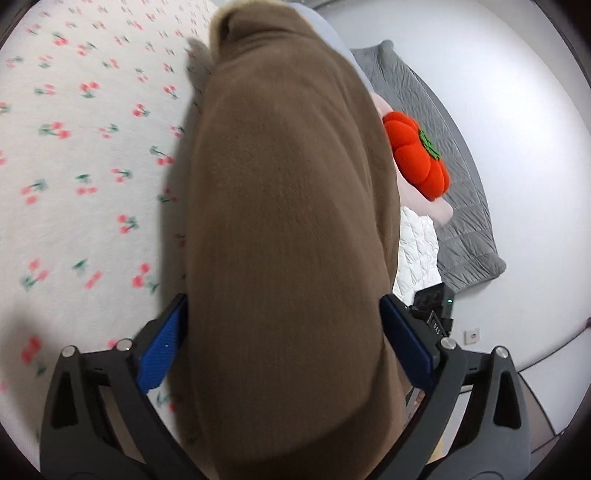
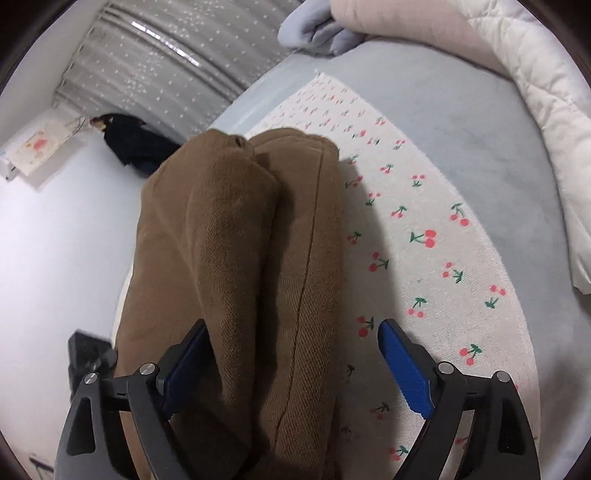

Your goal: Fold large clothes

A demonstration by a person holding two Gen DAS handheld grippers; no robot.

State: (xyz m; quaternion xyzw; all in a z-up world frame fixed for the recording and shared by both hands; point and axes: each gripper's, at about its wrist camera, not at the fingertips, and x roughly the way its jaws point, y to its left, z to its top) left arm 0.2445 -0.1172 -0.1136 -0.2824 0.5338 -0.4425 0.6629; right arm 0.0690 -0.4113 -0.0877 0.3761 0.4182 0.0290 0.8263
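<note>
A brown garment, folded into a thick bundle, lies on the cherry-print cloth spread over the bed. My left gripper straddles one end of it with its jaws wide. The bundle fills the gap and brushes both blue pads, but I see no squeeze. In the right wrist view the brown garment shows two stacked folds. My right gripper stands open. Its left pad is against the bundle's side, and its right pad hovers apart over the cherry-print cloth.
An orange pumpkin cushion, a pink pillow and a grey quilt lie beyond the bed, with a white quilt along its far side. A light blue cloth sits at the bed's head. A dark garment lies on the white floor.
</note>
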